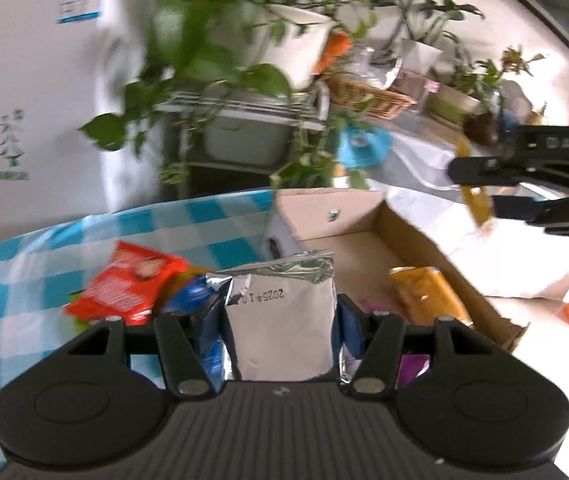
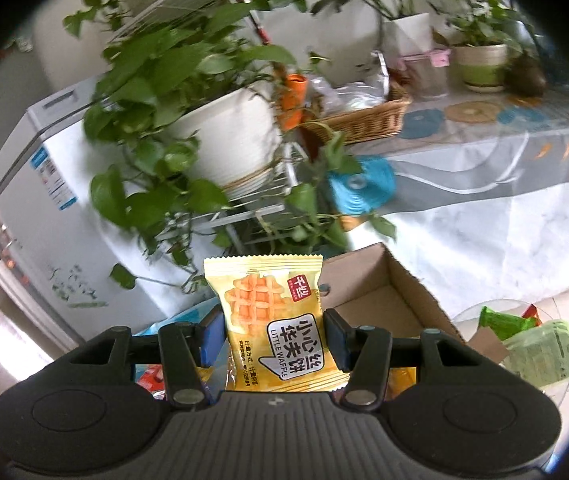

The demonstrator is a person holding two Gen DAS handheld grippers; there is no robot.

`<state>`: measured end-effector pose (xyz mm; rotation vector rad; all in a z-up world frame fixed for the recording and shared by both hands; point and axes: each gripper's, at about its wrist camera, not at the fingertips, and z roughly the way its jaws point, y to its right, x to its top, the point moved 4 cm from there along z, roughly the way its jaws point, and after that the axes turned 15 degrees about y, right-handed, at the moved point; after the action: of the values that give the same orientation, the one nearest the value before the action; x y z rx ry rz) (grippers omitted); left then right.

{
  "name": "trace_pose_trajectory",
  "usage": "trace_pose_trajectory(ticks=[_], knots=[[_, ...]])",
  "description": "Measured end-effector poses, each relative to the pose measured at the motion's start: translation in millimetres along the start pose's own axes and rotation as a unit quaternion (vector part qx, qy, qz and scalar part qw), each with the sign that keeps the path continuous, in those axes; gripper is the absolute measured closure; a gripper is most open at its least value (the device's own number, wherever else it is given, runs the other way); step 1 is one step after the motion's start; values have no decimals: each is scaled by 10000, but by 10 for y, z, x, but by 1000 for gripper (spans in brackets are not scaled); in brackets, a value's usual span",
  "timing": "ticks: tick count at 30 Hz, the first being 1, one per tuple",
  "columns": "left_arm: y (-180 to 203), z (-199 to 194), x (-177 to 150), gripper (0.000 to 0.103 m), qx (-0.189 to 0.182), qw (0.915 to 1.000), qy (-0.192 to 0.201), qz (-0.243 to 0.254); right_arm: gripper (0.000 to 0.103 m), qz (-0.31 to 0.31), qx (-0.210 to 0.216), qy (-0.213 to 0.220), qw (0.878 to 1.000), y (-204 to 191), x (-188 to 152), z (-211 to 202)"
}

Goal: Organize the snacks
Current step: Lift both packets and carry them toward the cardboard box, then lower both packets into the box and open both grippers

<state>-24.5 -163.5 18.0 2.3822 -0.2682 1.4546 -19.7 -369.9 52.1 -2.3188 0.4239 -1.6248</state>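
**Snack stock, two packets in hand**

- White refrigerator (image 2: 40, 184): stands at the left behind the greenery, label stickers on its side.
- Side table under a grey-and-white cloth (image 2: 484, 200): carries a wicker basket (image 2: 368, 120) and several potted plants.
- Pothos in a white pot (image 2: 228, 136): sits on a white wire stand, vines trailing down toward the box.
- Table with a blue-and-white checked cloth (image 1: 84, 240): bears the loose snacks and the box.
- Cardboard box (image 1: 364, 224): open-topped, on the checked cloth; a yellow-orange packet (image 1: 428, 296) lies inside it, a purple wrapper beside that.
- Red snack bag (image 1: 128, 284): lies on the cloth left of the box, touching a blue packet (image 1: 188, 296).
- Left gripper (image 1: 280, 316): blue pads clamped on a silver foil packet (image 1: 284, 304), held upright, printed date facing the camera, near the box's front edge.
- Right gripper (image 2: 274, 332): clamped on a yellow "Little Waffle" packet (image 2: 272, 320), held upright in front of the box.
- Green wrapped snacks (image 2: 504, 324): on a glass surface at the right.
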Motion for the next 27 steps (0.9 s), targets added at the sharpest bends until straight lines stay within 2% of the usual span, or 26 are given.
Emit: trace_pose_trajectory(ticks=[8,18,22,27], knots=[[396,335,95,45,-329,9994,-84,-84,44,326,-251,-56,9991,199,32,60],[668,738,83,44,-455,9984,-332,1,44,668,-572,-66,9961,368,47,123],[709,779,120,28,-529,9980,-335,3,38,776,-687,-57,9946,402,43,152],[665,730,189,25,-471,9986,-228,103,27,833,-684,-20,9942,402,59,143]])
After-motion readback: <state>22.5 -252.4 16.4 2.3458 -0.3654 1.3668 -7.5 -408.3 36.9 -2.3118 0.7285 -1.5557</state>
